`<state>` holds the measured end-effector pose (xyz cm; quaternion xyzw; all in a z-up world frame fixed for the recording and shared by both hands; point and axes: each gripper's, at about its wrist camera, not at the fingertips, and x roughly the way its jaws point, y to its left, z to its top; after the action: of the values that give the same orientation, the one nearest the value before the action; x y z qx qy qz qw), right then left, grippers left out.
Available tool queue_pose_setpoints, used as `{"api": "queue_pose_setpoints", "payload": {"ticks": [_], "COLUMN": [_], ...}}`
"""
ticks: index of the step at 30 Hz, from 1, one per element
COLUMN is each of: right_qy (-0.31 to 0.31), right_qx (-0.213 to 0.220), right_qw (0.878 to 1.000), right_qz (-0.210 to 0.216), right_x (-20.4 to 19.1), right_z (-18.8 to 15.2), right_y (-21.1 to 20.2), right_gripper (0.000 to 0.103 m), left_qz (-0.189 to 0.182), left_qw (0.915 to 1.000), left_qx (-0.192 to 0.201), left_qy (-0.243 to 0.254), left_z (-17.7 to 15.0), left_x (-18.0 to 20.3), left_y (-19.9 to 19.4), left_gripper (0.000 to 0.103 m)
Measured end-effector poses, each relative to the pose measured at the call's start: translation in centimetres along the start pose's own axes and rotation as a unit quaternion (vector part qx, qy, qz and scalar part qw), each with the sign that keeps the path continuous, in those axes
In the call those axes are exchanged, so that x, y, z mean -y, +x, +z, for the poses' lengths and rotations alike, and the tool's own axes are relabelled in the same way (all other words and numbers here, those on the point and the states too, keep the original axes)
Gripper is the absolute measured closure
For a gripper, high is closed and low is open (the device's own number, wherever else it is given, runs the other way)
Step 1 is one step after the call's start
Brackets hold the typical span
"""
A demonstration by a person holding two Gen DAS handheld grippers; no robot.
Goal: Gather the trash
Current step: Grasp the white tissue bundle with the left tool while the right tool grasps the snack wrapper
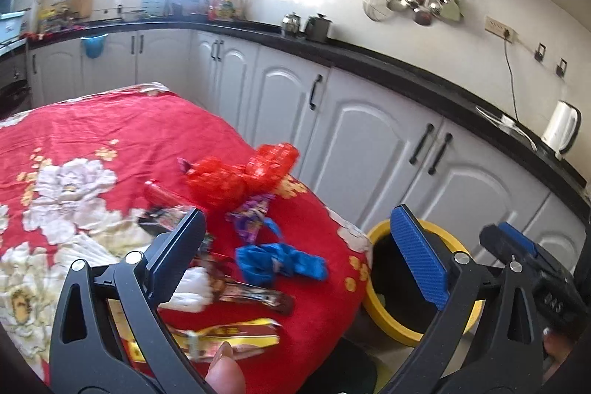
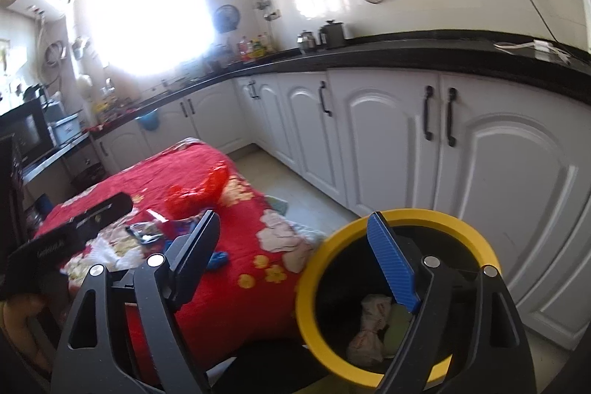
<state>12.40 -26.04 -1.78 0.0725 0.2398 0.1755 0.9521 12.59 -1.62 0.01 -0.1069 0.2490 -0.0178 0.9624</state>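
Observation:
A table with a red floral cloth [image 1: 110,135] holds trash: a red net bag [image 1: 236,176], a purple wrapper [image 1: 251,213], a crumpled blue piece [image 1: 280,263], a brown wrapper [image 1: 251,294] and a yellow-red wrapper [image 1: 229,335]. My left gripper [image 1: 299,257] is open and empty above the table's near right corner. A yellow-rimmed black bin [image 2: 388,220] stands on the floor beside the table, with crumpled paper [image 2: 369,327] inside. My right gripper [image 2: 295,261] is open and empty, over the bin's left rim. The bin also shows in the left wrist view [image 1: 380,231].
White cabinets [image 2: 406,135] under a black counter [image 2: 443,50] run along the right and far side. A white kettle [image 1: 561,128] stands on the counter. The left gripper's body [image 2: 74,224] shows in the right wrist view. Tiled floor [image 2: 295,187] lies between table and cabinets.

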Motion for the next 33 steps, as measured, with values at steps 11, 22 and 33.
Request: {"api": "queue_pose_setpoints", "payload": {"ticks": [11,22,33], "right_qy": [-0.05,-0.112,-0.195], "right_qx": [0.0,-0.031,-0.09], "right_qw": [0.998,0.987,0.964], "right_qz": [0.048,0.114,0.159], "right_x": [-5.0,-10.5,-15.3], "right_z": [-0.3,-1.7,-4.5], "right_y": [-0.1,0.7,3.3], "right_gripper": [0.021,0.019,0.019], "left_qz": [0.029,0.071,0.118], "left_qw": [0.9989,0.9951,0.9866], "left_qx": [0.024,0.025,0.012], "left_qy": [-0.029,-0.064,-0.112], "left_z": [1.2,1.3,1.4], "left_x": [-3.7,-8.3,-12.8], "left_y": [-2.1,-3.6,-3.4], "left_gripper": [0.011,0.011,0.011]}}
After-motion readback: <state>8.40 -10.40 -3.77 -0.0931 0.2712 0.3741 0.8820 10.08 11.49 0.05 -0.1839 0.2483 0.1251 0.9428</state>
